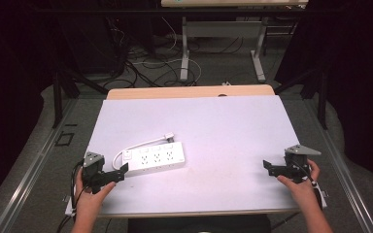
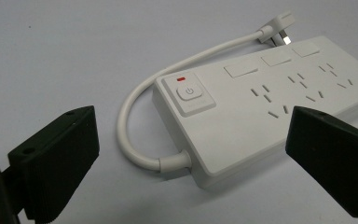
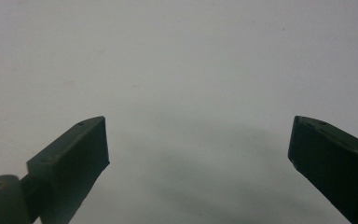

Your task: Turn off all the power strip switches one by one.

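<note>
Fingers (image 2: 56, 158) spread before white power strip (image 2: 265, 107); button lettering unreadable.

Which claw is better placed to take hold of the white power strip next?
Left, most likely. The left claw sits right beside the power strip, jaws open and aimed at its switch end in the left gripper view. The right claw is open too, but stands far across the table, facing bare surface.

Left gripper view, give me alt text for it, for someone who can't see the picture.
A white power strip lies on a white table, just beyond the left gripper, whose two black jaws stand wide open and apart from it. The strip's near end has a power button under a small red mark. Its short white cord loops round to a plug behind it.
</note>
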Available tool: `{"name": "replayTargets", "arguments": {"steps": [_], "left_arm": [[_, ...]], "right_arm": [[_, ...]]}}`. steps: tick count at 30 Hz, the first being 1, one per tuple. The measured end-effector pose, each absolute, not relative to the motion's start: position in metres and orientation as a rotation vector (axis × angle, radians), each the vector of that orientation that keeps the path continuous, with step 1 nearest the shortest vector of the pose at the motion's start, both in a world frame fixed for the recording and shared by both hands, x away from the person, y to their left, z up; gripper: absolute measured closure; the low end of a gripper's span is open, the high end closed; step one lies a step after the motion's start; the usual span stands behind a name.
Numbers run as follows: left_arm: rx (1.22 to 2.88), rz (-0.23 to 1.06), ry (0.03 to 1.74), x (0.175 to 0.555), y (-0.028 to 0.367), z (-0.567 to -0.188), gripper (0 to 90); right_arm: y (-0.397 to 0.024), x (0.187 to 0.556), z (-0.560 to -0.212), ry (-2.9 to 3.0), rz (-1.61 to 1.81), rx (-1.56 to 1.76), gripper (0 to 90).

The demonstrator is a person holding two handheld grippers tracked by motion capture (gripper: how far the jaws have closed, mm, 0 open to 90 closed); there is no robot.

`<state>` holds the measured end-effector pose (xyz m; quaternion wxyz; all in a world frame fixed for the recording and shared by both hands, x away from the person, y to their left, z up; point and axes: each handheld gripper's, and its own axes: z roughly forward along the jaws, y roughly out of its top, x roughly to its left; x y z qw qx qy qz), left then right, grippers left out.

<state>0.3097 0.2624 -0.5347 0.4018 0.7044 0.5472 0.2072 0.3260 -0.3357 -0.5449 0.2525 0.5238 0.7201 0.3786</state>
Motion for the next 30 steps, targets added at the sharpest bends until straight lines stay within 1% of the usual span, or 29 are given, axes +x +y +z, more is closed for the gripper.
{"name": "replayTargets", "arguments": {"steps": [7, 17, 27, 28, 30], "left_arm": [[1.777, 0.537, 1.373, 0.307, 0.261, -0.531, 4.9], [1.773, 0.549, 1.348, 0.307, 0.258, -0.520, 6.9], [1.792, 0.552, 1.342, 0.316, 0.251, -0.508, 13.9], [1.796, 0.551, 1.343, 0.317, 0.251, -0.506, 16.3], [1.801, 0.550, 1.341, 0.319, 0.250, -0.504, 16.3]], "right_arm": [[-0.326, 0.309, -0.537, 1.933, 1.062, 1.407, 4.3], [-0.328, 0.303, -0.538, 1.908, 1.068, 1.398, 4.2], [-0.326, 0.302, -0.537, 1.887, 1.078, 1.396, 4.6], [-0.326, 0.302, -0.536, 1.901, 1.084, 1.385, 4.6], [-0.325, 0.302, -0.536, 1.891, 1.081, 1.381, 4.6]]}}
